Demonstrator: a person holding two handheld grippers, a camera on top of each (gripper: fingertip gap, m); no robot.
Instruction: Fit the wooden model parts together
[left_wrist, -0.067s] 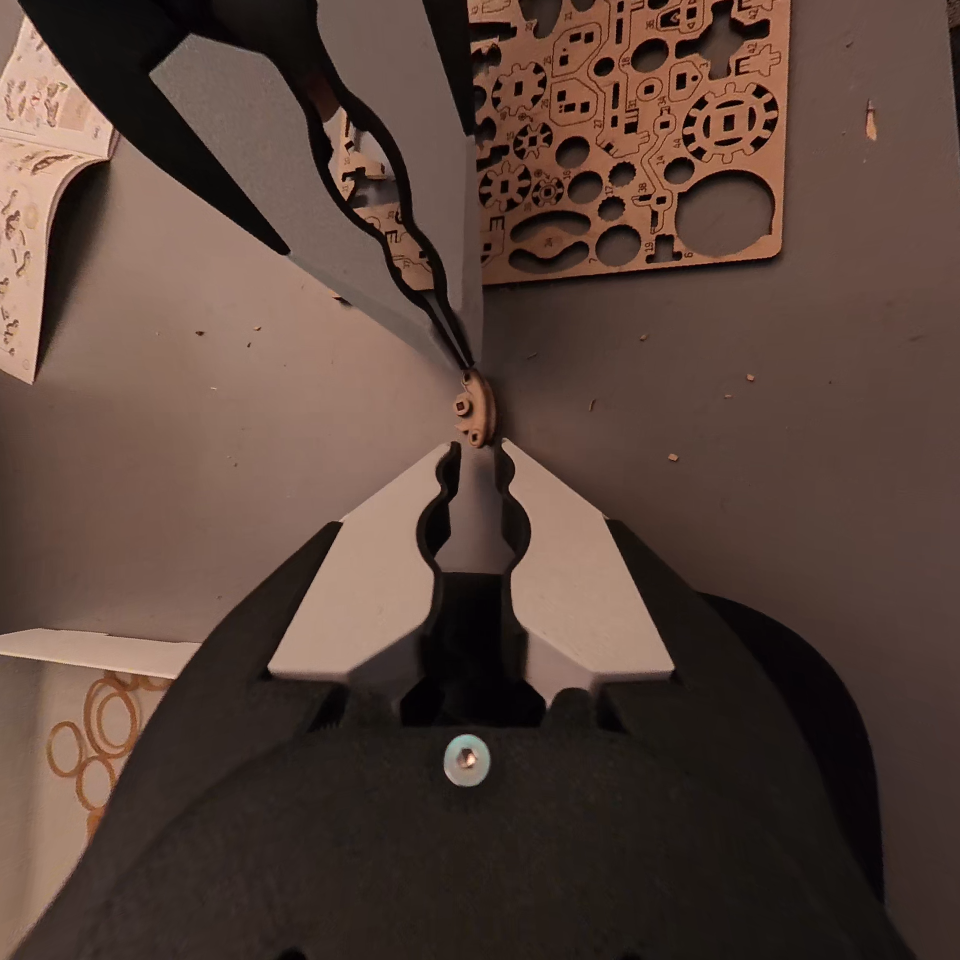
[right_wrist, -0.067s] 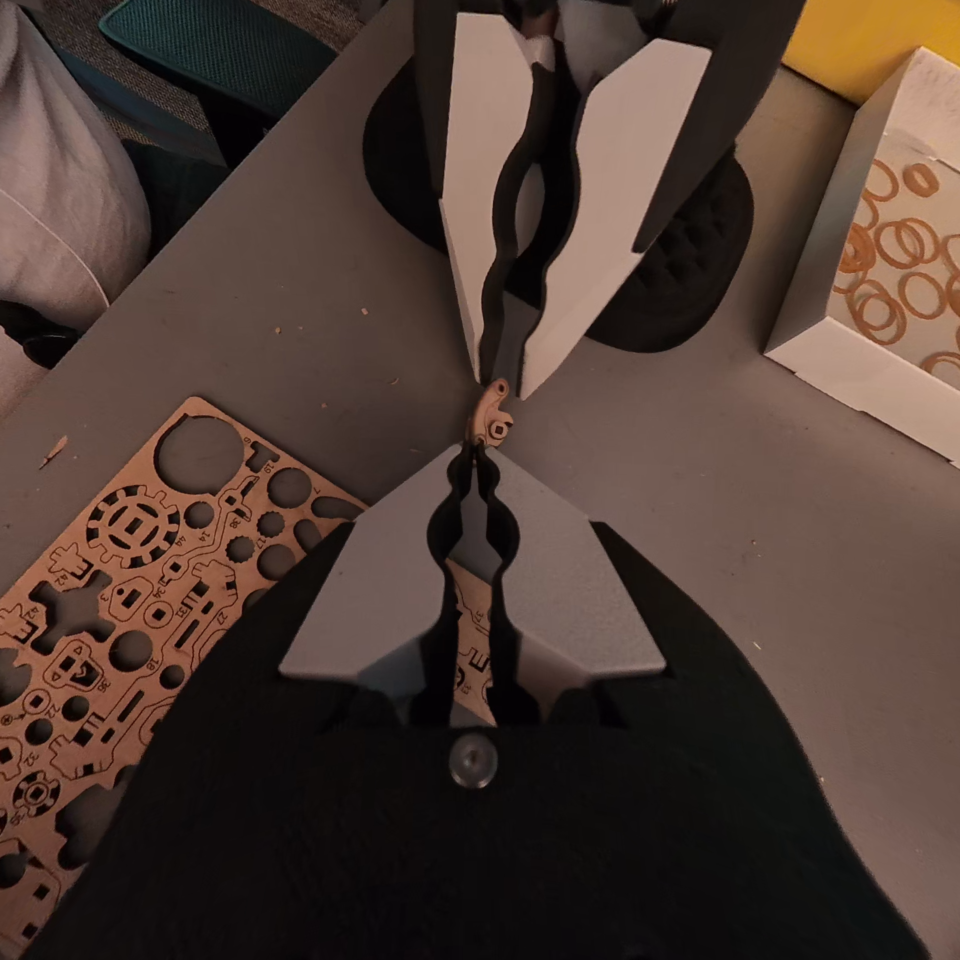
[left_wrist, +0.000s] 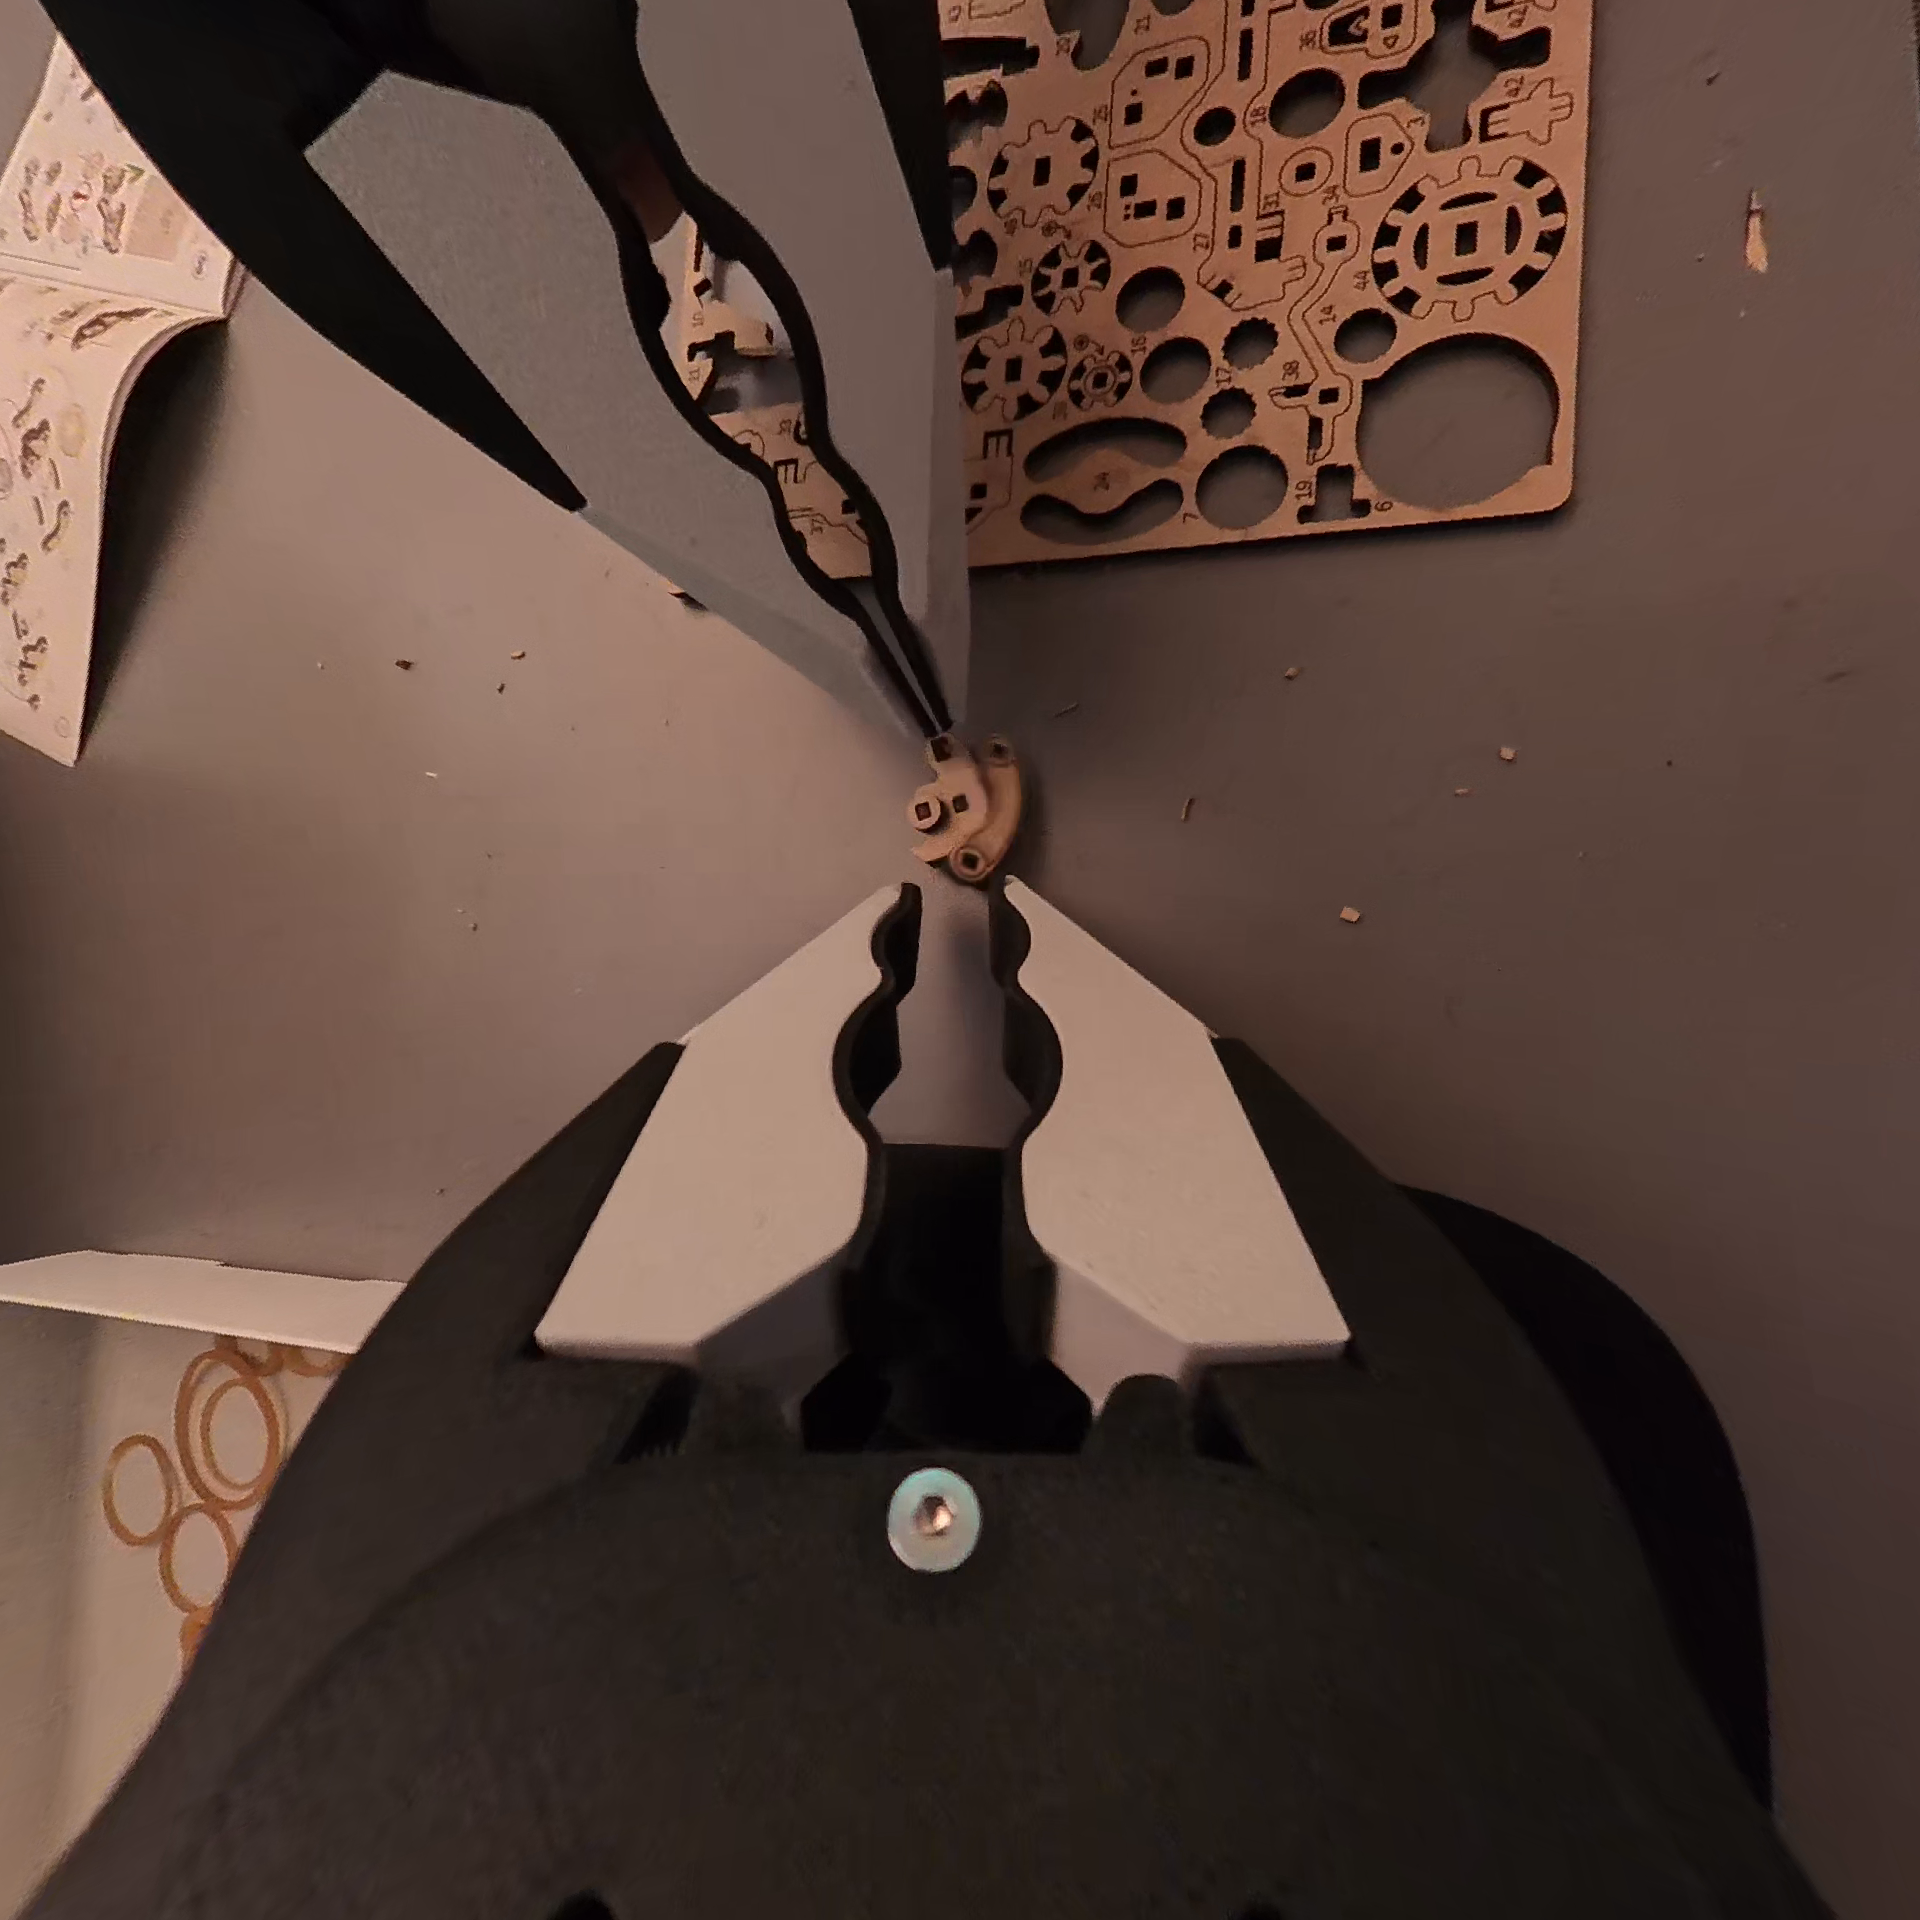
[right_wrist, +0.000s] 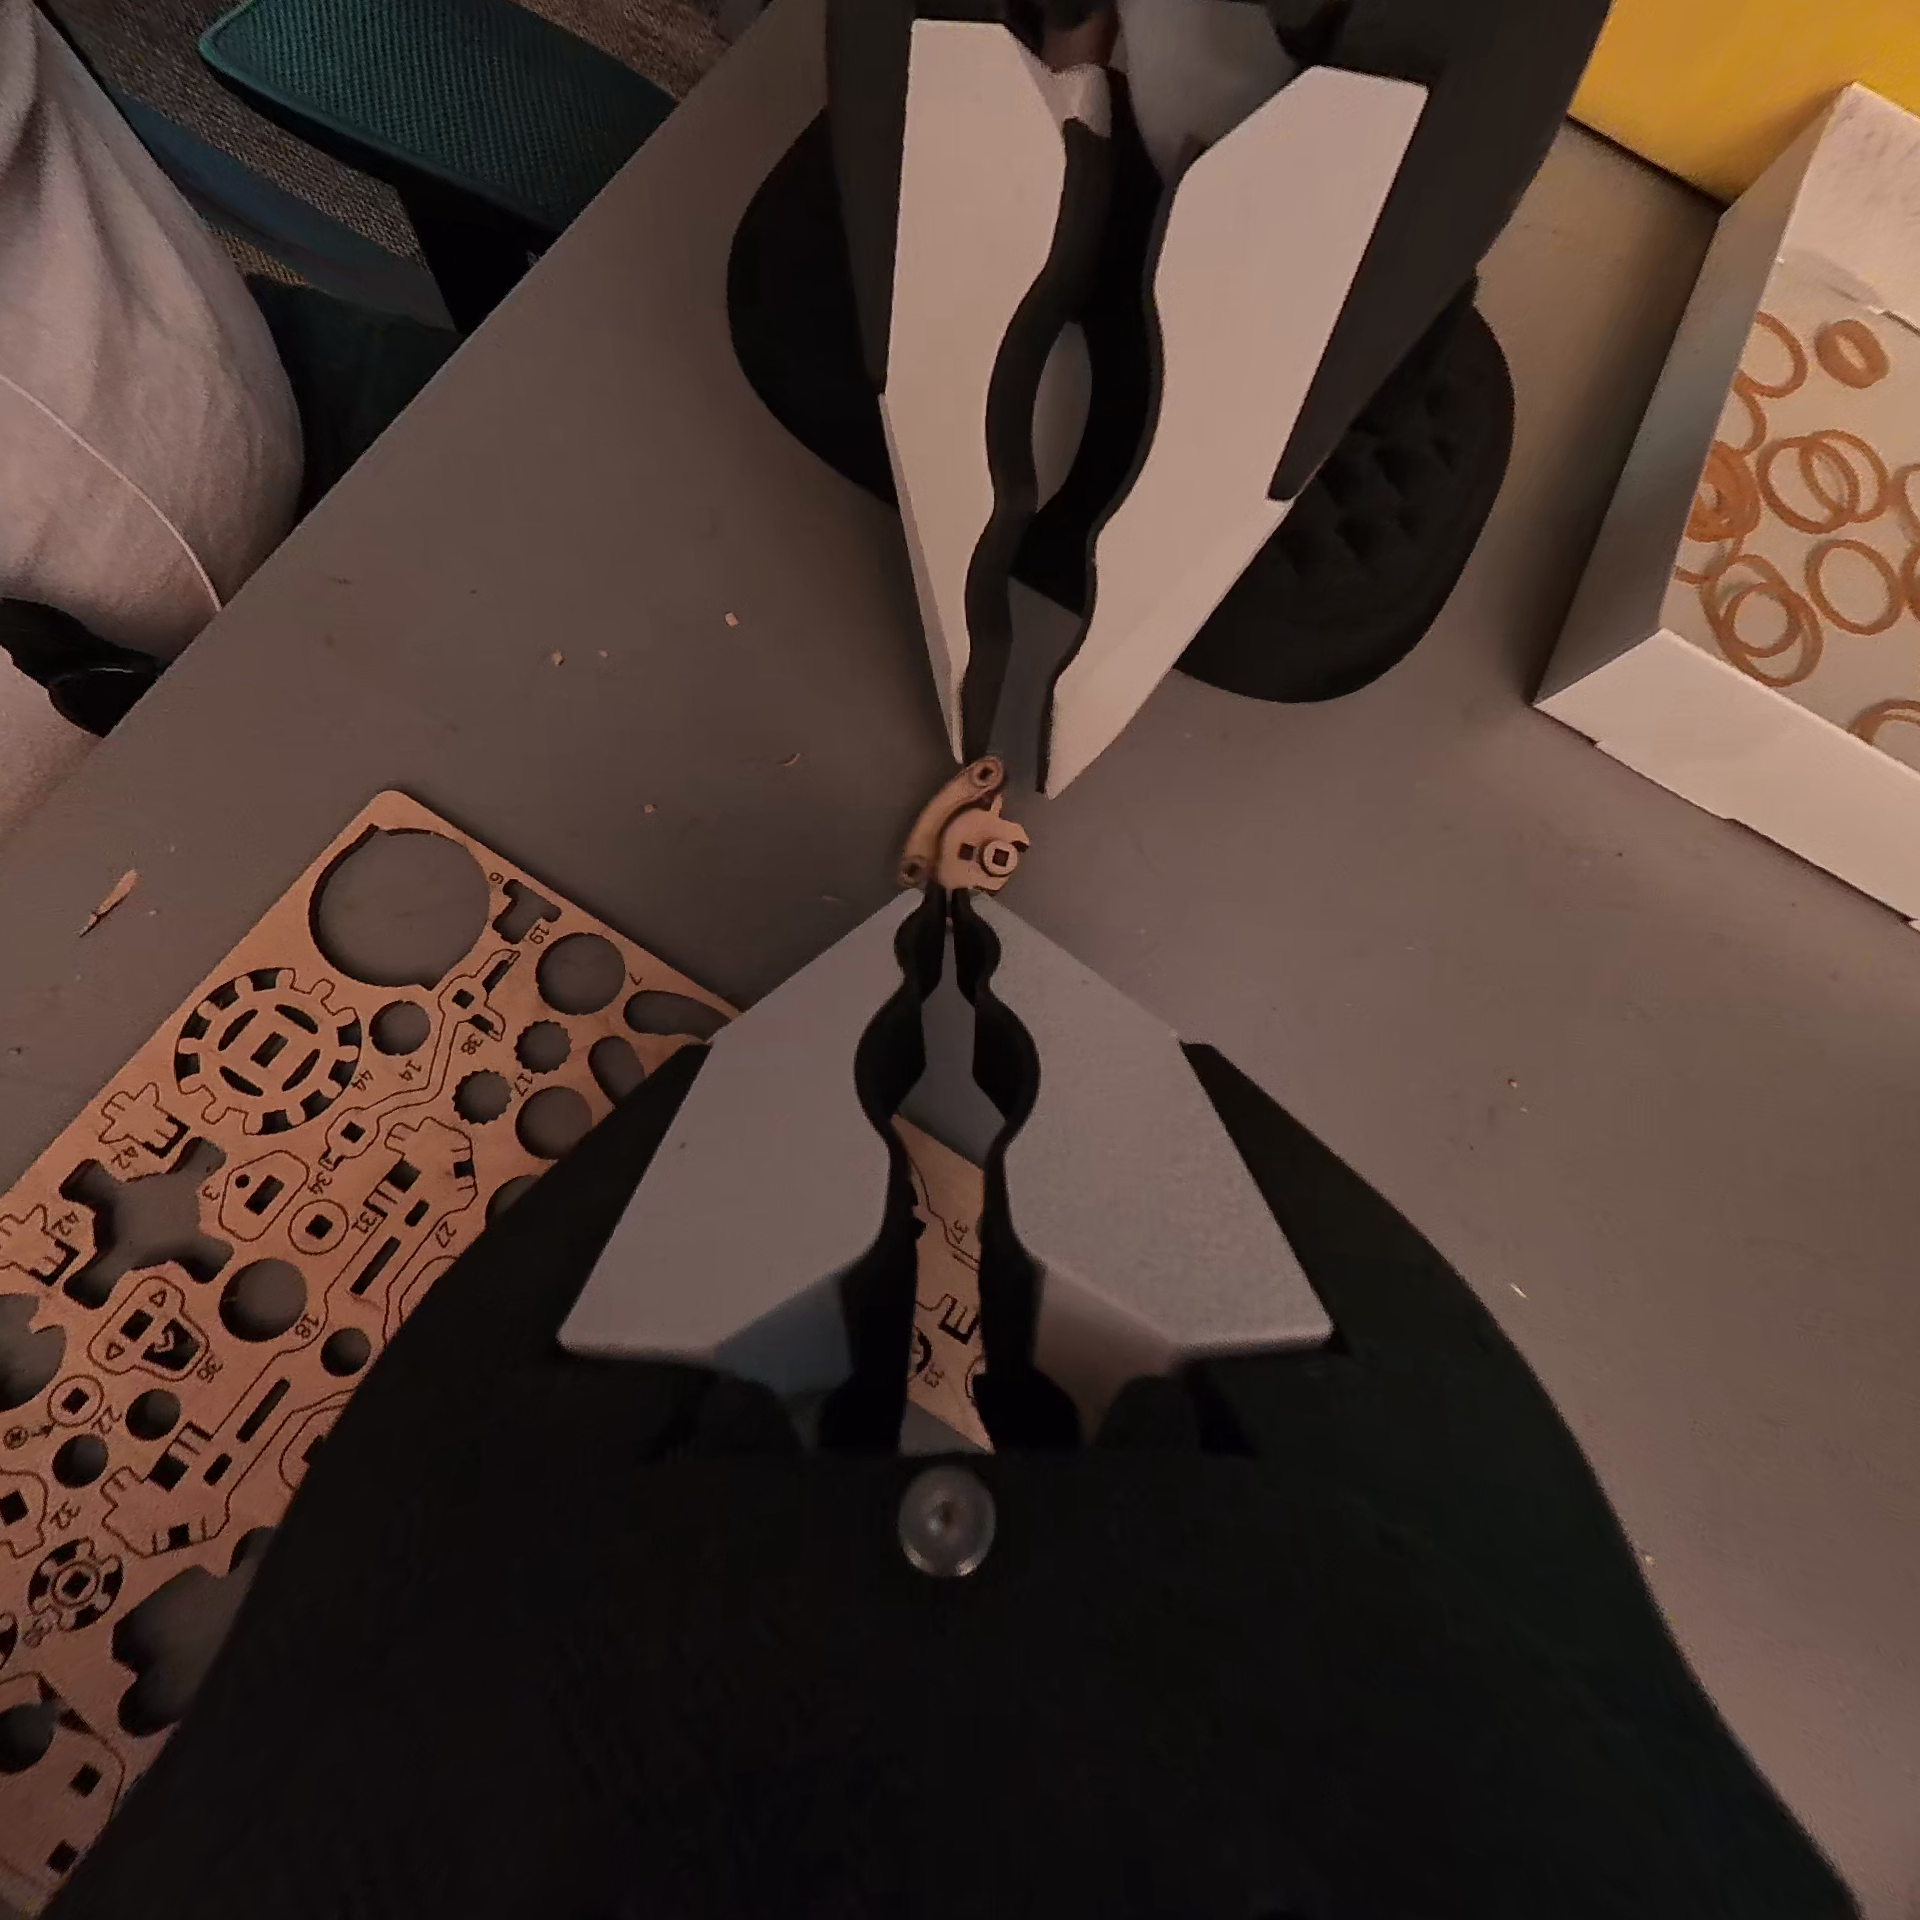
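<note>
We see two small wooden parts held between the two grippers above the grey counter (right_wrist: 1455, 1039): a curved arc piece (right_wrist: 951, 816) and a rounder cam-like piece (right_wrist: 987, 854) with a square hole, pressed against each other. How far they are seated in one another is too small for us to make out.

The right gripper (right_wrist: 948, 902) has its jaws closed on the cam-like piece at its near edge; in the left wrist view the same gripper (left_wrist: 940, 727) comes in from the far left, its upper body cut off by the frame.

The left gripper (left_wrist: 956, 888) has its jaws parted, a gap showing between the tips, just beside the arc piece (left_wrist: 992, 821); we cannot tell whether a tip touches it.

A punched-out wooden sheet (left_wrist: 1299, 312) lies flat on the counter, partly hidden behind the right gripper. A white box (right_wrist: 1766, 582) printed with rings, an instruction leaflet (left_wrist: 62, 416) cut off at the left, and a black pad (right_wrist: 1351, 540) lie around
</note>
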